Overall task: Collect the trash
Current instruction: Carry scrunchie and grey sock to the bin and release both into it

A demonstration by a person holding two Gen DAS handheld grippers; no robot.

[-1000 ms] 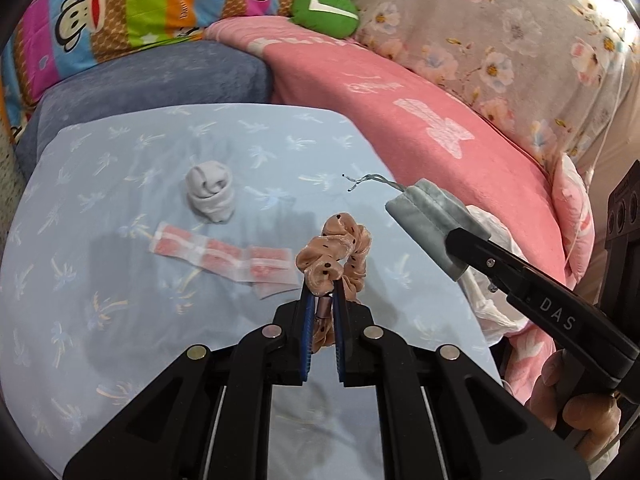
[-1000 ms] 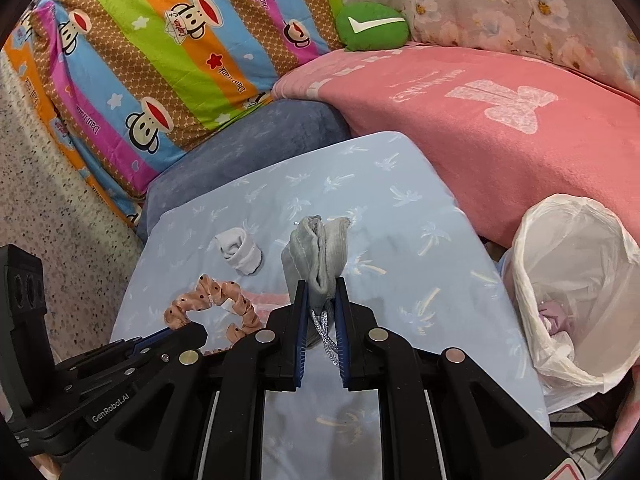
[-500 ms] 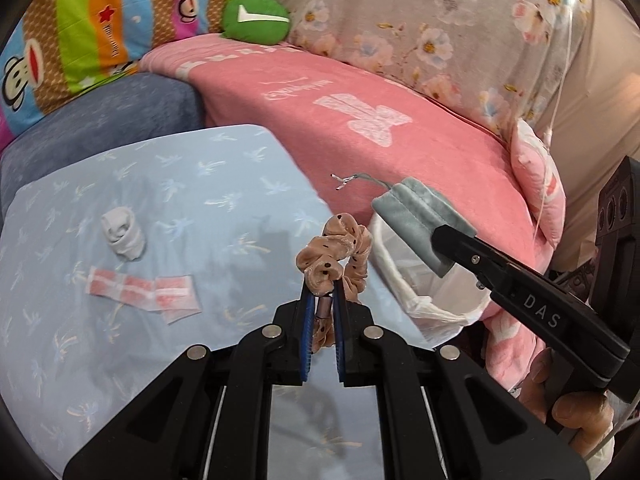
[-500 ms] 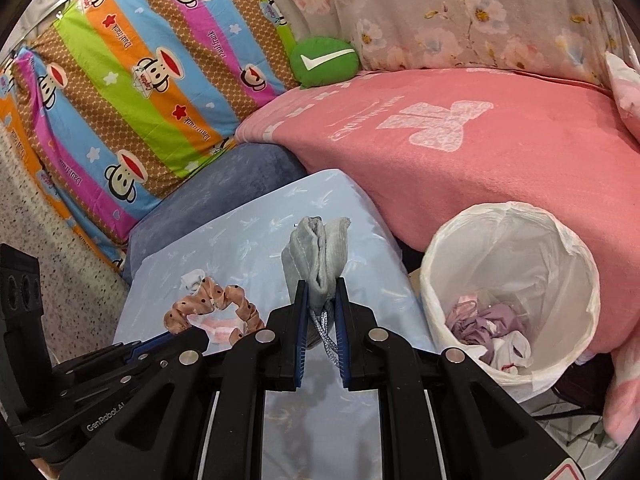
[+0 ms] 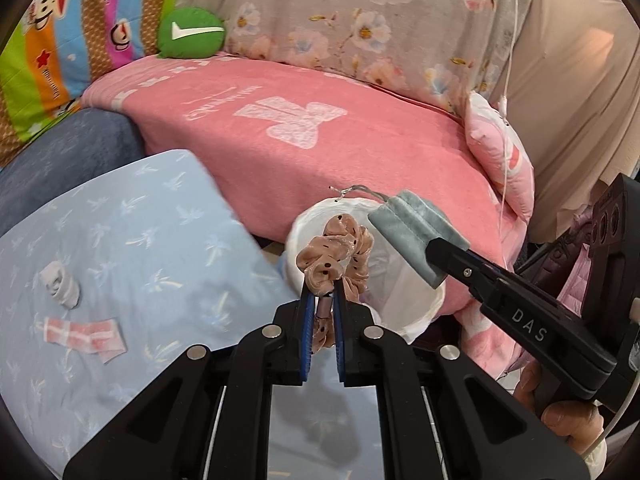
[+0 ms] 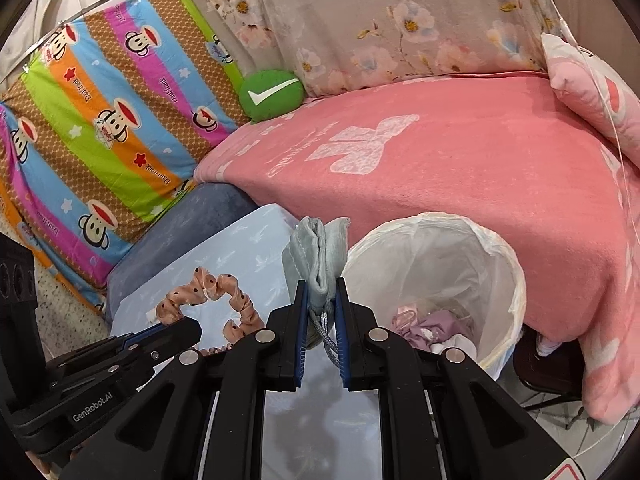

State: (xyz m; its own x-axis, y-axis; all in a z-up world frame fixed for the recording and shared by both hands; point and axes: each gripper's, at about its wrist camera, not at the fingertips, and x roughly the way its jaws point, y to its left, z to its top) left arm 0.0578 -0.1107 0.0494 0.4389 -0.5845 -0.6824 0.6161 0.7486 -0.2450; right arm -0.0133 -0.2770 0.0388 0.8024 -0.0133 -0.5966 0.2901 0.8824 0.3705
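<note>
Left gripper (image 5: pixel 320 300) is pinching the scrunchie (image 5: pixel 336 256) above the bin (image 5: pixel 400 292) rim, fingers clamped on it. Right gripper (image 6: pixel 320 304) is squeezing the pouch (image 6: pixel 316 256) beside the bin — only this view is showing trash inside. Left view alone is catching a wrapper (image 5: pixel 84 334) and wad (image 5: pixel 60 288) lying on the worktop (image 5: pixel 140 240).

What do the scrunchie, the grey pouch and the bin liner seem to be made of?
Scrunchie: likely velvet, soft sheen on gathered peach folds with dark dots.
Grey pouch: plush, matte fabric with stitched seams, probably velour.
Bin liner: thin white plastic film, crinkled and translucent.
</note>
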